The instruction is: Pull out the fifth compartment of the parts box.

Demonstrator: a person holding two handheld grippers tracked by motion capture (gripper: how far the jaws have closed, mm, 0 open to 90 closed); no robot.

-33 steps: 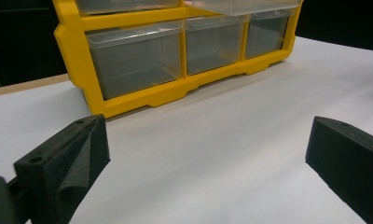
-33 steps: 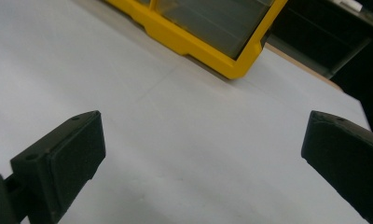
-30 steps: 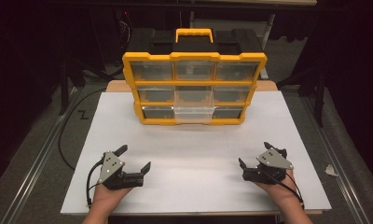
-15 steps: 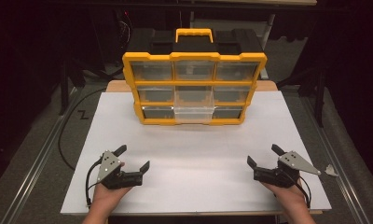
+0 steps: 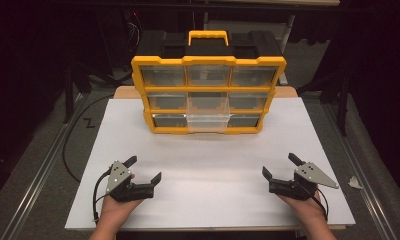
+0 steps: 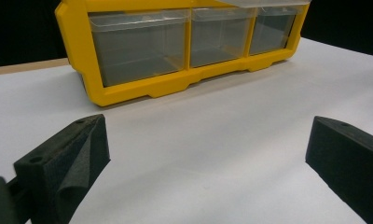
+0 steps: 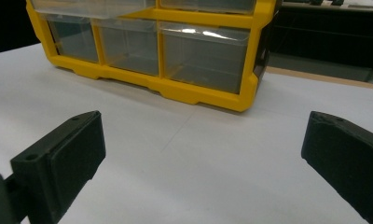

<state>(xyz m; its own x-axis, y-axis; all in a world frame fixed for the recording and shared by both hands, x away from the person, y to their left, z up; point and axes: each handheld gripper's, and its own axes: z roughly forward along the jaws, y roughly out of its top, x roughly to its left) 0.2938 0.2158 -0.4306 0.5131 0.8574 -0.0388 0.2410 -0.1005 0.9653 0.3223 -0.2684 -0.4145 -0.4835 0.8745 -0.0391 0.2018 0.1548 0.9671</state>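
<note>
A yellow organizer box with clear drawers and a black top with a yellow handle stands at the far middle of the white table. Its middle drawer in the lower rows is pulled out a little. My left gripper rests open near the front left, with nothing between its fingers. Near the front right, my right gripper is open and empty too. The left gripper view shows the box's bottom drawers ahead, beyond my open left gripper. The right gripper view shows the box's right corner past my right gripper.
A wooden board shows under the white sheet at the back. A black cable runs on the floor to the left. A small white scrap lies off the table's right edge. Dark surroundings ring the table.
My right gripper has shifted right and slightly toward the front edge. The left gripper has stayed almost still.
</note>
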